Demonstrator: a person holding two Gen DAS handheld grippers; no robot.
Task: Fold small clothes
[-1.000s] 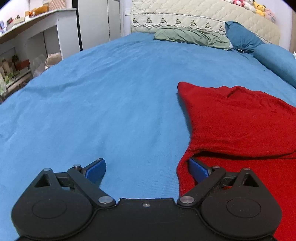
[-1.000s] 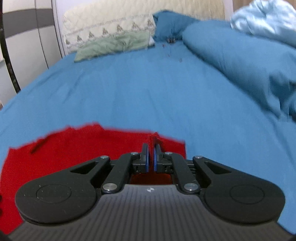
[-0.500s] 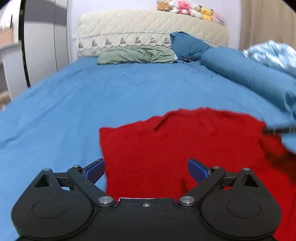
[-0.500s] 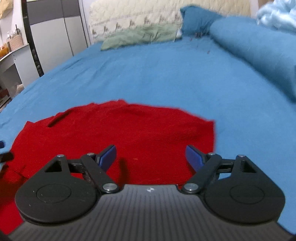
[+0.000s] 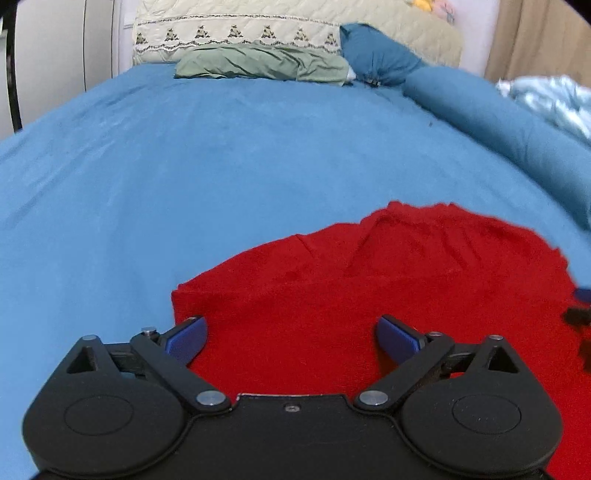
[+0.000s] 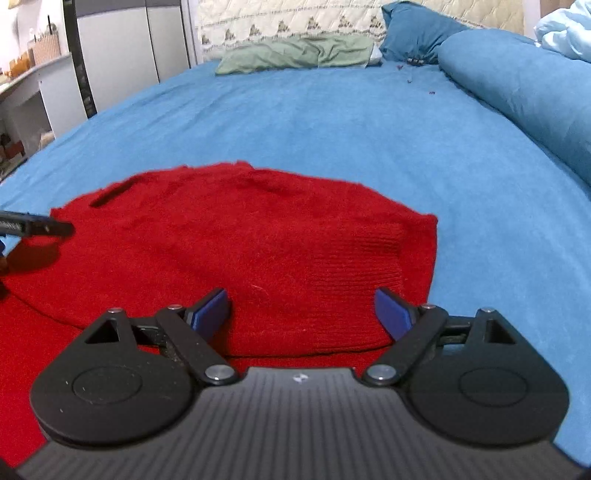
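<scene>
A red knitted garment (image 5: 388,280) lies flat on the blue bedsheet (image 5: 221,166), with its upper part folded over its lower part. My left gripper (image 5: 291,338) is open and empty, just above the garment's left corner. In the right wrist view the same garment (image 6: 258,240) fills the lower middle, with a ribbed band near its right edge. My right gripper (image 6: 301,312) is open and empty, over the garment near its right side. The left gripper's fingertips (image 6: 44,227) show at the left edge of the right wrist view.
A green pillow (image 5: 258,64), a dark blue pillow (image 5: 373,51) and a quilted headboard (image 5: 295,26) are at the far end. A blue bolster (image 6: 524,85) and a pale blue blanket (image 5: 554,99) lie along the right. A wardrobe (image 6: 122,51) and a desk (image 6: 22,85) stand left.
My right gripper opened and let go of the garment's edge, which now lies folded over. My left gripper swung right to face the garment. Both drew back a little.
</scene>
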